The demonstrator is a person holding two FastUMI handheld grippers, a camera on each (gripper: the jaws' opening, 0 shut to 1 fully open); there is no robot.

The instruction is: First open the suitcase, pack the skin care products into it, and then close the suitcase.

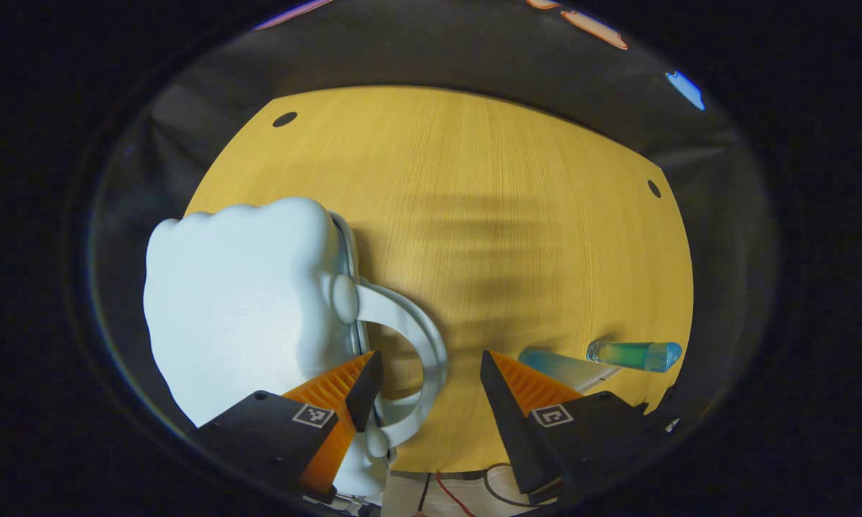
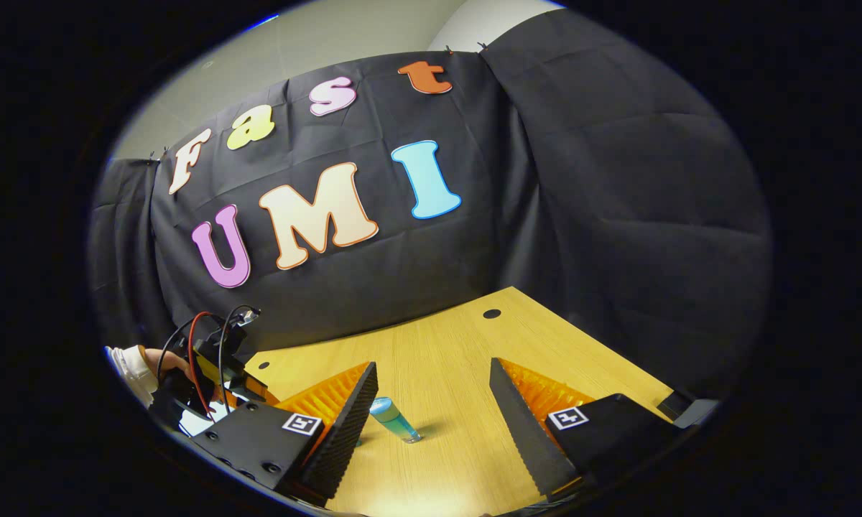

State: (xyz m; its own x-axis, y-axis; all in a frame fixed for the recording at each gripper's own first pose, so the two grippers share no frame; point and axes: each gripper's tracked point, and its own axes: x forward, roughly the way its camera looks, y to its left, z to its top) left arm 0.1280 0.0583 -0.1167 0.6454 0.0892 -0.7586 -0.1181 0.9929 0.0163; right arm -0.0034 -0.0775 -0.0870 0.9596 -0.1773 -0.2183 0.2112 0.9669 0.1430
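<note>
Hovering over closed suitcase (image 1: pixel 241 309), lower left of frame, left gripper (image 1: pixel 427 388) gapes wide astride handle (image 1: pixel 413 352); right gripper (image 2: pixel 431 402) likewise spread w/ tube (image 2: pixel 395 420) between fingers, lower centre. Risk: off-centre pinch slips off handle.

suitcase (image 1: pixel 237 309): small, pale blue-white, with a lumpy moulded shell; closed, lying on the table at its left edge
suitcase handle (image 1: pixel 416 345): curved white loop, facing the middle of the table
skin care tube (image 1: pixel 636 355): clear, blue-green, lying on its side near the table's right edge
skin care bottle (image 2: pixel 394 419): blue, slim, tilted on the table
</note>
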